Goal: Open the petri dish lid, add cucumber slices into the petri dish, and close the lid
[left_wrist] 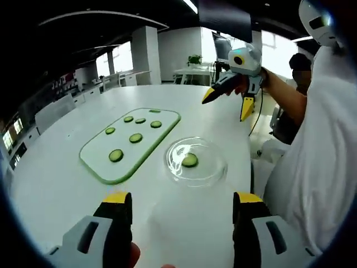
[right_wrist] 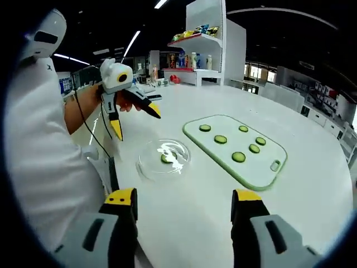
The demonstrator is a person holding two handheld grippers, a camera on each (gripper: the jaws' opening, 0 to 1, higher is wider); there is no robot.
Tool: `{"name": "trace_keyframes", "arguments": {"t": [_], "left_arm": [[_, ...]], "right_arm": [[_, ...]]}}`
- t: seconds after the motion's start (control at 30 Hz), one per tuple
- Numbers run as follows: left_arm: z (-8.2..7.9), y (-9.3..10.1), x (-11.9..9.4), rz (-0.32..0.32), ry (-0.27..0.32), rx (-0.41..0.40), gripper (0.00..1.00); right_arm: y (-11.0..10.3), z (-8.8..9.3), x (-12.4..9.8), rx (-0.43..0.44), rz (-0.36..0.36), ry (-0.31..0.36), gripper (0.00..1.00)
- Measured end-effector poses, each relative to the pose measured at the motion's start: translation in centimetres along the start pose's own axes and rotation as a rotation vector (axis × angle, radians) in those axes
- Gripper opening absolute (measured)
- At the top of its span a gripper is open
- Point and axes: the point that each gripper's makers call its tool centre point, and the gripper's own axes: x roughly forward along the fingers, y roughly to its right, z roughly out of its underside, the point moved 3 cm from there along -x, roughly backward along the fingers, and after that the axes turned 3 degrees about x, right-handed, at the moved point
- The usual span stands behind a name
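Ahead — petri dish [left_wrist: 195, 162]; fingers [left_wrist: 117, 215] apart.

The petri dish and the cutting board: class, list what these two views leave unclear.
- Petri dish: clear plastic and glare in both views hide whether the lid is on or off.
- Cucumber slice in the dish: in the right gripper view, reflections blur it.
- Cutting board: its handle hole is too small to make out in the left gripper view.
- Shelf items: too small to identify in the right gripper view.
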Motion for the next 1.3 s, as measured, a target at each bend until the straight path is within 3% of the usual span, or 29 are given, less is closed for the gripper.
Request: {"name": "trace_keyframes", "arguments": {"t": [0.2, 0.27, 0.7, 0.93, 1.3], "left_arm": [[-0.1, 0.3, -0.5, -0.010, -0.016, 0.002, 0.72], [0.0, 0.4, -0.8, -0.023, -0.021, -0.001, 0.72], [-0.3, 0.3, -2.0, -0.074, -0.030, -0.003, 0.72], [0.1, 0.4, -2.2, -0.085, -0.065, 0.010, 0.72], [-2.2, 1.6, -3.3, -0.061, -0.004, -0.011, 0.71]], "right_arm": [[-0.2, 0.4, -0.7, -0.001, 0.034, -0.030, 0.68], [-0.2, 0.2, -1.2, -0.041, 0.060, -0.029, 0.67], [-0.5, 1.0, -3.0, -0.007, 0.090, -0.043, 0.67], [-0.3, 1.2, -3.4, -0.002, 0.107, -0.045, 0.67], [-0.4, 1.0, -3.6, -0.015, 0.111, -0.048, 0.67]]}}
